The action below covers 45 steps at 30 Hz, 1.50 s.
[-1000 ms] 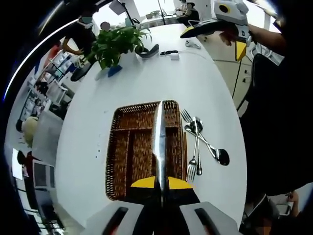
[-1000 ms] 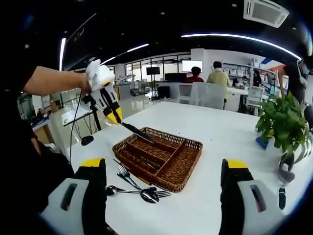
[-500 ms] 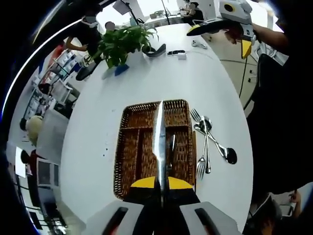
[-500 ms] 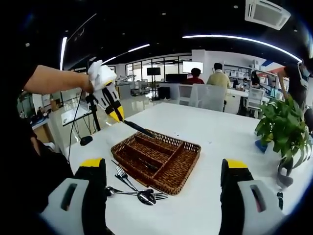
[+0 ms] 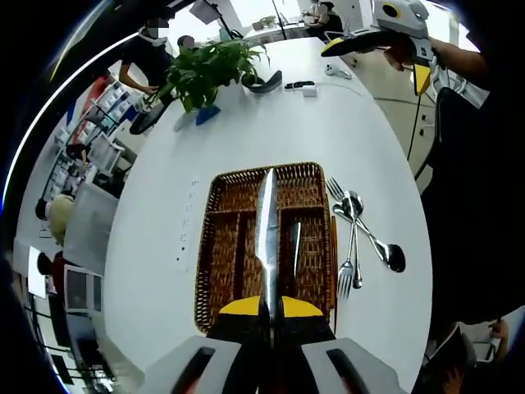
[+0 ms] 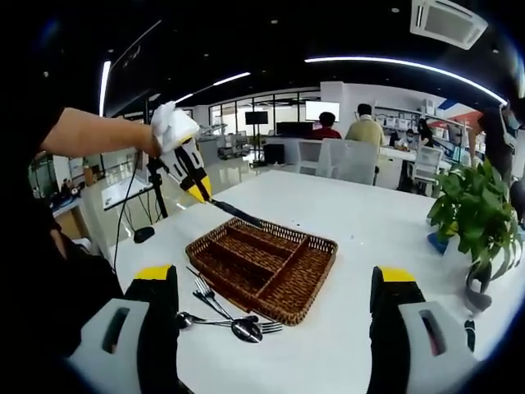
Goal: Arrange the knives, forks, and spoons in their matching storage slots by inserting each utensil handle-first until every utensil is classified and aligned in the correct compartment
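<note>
The left gripper (image 5: 271,308) is clenched on a knife (image 5: 265,238), its yellow tips pinched together around the handle end so the blade runs straight out ahead, held in the air over the middle of a wicker tray (image 5: 215,246). From the right gripper view the same knife (image 6: 238,214) slants down from the left gripper (image 6: 199,193) toward the tray's far edge without touching it. The right gripper (image 6: 275,283) stands wide open and holds nothing, raised above the near end of the white table (image 6: 369,238). The tray (image 6: 303,283) is split into long slots, and one dark utensil (image 5: 294,249) already lies in the slot beside the blade. Just beside the tray on the table lie forks (image 5: 347,271) and spoons (image 5: 385,250), crossing each other in a loose pile. Farther along the table stands a leafy plant (image 5: 205,70), and beyond it people sit at desks (image 6: 344,156).
</note>
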### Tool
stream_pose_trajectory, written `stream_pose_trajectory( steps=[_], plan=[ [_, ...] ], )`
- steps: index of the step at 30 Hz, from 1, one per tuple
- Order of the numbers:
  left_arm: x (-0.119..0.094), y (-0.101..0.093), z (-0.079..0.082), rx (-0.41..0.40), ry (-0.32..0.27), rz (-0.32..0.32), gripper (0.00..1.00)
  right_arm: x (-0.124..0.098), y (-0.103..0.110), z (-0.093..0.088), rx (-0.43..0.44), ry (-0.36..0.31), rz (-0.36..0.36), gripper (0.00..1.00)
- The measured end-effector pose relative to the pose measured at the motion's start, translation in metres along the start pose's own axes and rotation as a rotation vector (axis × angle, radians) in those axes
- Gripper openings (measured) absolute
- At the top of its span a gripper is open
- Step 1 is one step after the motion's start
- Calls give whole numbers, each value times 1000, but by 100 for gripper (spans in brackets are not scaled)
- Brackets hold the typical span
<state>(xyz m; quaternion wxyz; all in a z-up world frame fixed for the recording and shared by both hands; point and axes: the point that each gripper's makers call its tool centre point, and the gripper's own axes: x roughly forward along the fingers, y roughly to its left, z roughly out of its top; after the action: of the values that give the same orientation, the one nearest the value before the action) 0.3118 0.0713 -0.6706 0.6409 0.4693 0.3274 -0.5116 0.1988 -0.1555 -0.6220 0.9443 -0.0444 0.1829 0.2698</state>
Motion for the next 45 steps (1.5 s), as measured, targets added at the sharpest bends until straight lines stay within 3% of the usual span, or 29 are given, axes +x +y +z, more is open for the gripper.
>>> stream_pose_trajectory(
  steps=[22,45],
  plan=[
    [24,1,-17,16,14,17,3,3,1,-10,19,19,-8,99],
    [60,-16,-28,-3,16,35,3,2,1,-19,32,38,-10,99]
  ],
)
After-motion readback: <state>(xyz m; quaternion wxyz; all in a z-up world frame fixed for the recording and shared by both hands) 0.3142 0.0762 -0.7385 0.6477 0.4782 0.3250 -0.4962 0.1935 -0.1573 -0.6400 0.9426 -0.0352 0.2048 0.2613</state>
